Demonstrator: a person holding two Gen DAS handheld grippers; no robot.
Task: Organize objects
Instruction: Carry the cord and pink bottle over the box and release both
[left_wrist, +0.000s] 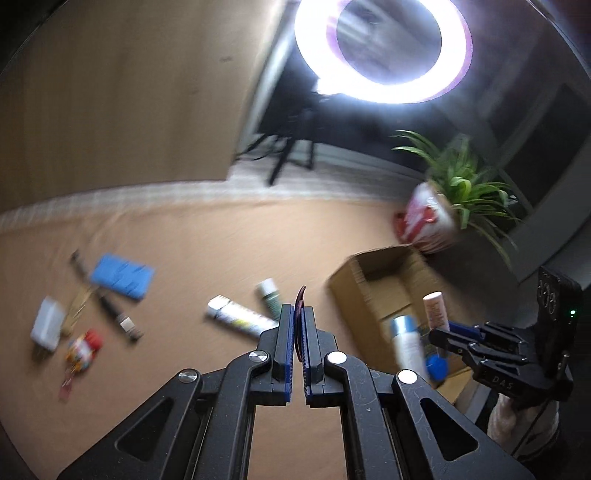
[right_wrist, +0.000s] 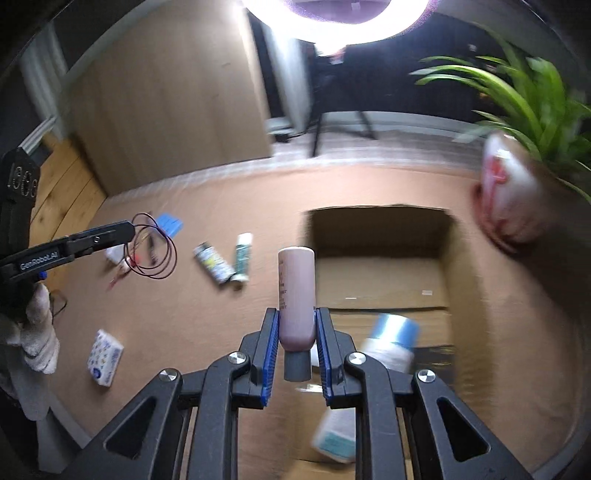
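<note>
My left gripper (left_wrist: 297, 310) is shut on a thin dark red wire loop (left_wrist: 301, 295), which pokes up between the blue pads. In the right wrist view that gripper (right_wrist: 129, 229) hovers at the left, with the wire loop (right_wrist: 153, 247) hanging from its tip. My right gripper (right_wrist: 297, 314) is shut on a pink bottle (right_wrist: 295, 284) with a grey cap, held above the near left part of an open cardboard box (right_wrist: 388, 280). The left wrist view shows the right gripper (left_wrist: 439, 332) and the pink bottle (left_wrist: 436, 306) over the box (left_wrist: 343, 280).
A blue-and-white bottle (right_wrist: 391, 339) and a white-teal bottle (right_wrist: 336, 439) lie in the box. On the tan surface lie two tubes (right_wrist: 216, 264), a blue pack (left_wrist: 122, 275), pens (left_wrist: 107, 306), a white case (left_wrist: 46, 326) and a tissue pack (right_wrist: 105, 358). A potted plant (left_wrist: 461, 184) stands behind the box.
</note>
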